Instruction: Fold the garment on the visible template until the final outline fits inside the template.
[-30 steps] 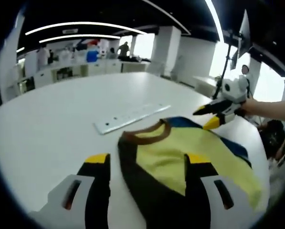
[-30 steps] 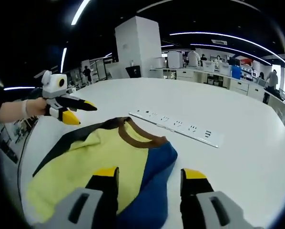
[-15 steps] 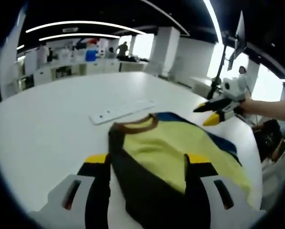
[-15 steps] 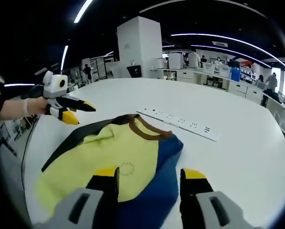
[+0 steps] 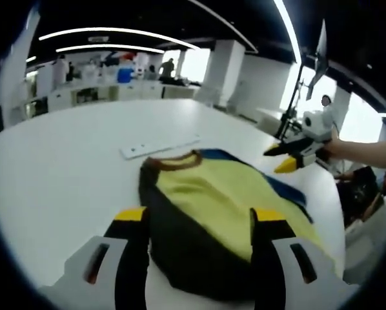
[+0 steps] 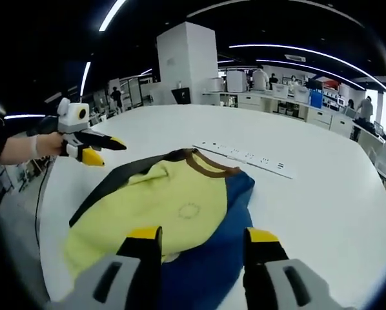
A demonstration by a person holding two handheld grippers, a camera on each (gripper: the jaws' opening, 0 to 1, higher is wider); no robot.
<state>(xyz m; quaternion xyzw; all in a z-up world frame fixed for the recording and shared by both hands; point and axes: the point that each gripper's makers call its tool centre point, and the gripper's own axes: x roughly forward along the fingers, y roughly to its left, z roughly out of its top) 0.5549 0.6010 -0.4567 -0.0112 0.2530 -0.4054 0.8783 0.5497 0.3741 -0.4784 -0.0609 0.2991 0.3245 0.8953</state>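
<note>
Across the broad white counter (image 6: 322, 194) of an open-plan office we see a yellow garment with a brown collar, a black side and a blue side (image 6: 173, 216) lying flat, its collar just beside a long white power strip (image 6: 248, 159). We hold the left gripper (image 5: 196, 223) and right gripper (image 6: 203, 239) above its near edge, fingers spread wide and empty.

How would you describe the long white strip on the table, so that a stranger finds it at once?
On the big white table lies a yellow, blue and black garment. Just beyond its brown collar lies the power strip, flat, long and narrow. Its rows of small dark sockets set it apart from the bare tabletop.
</note>
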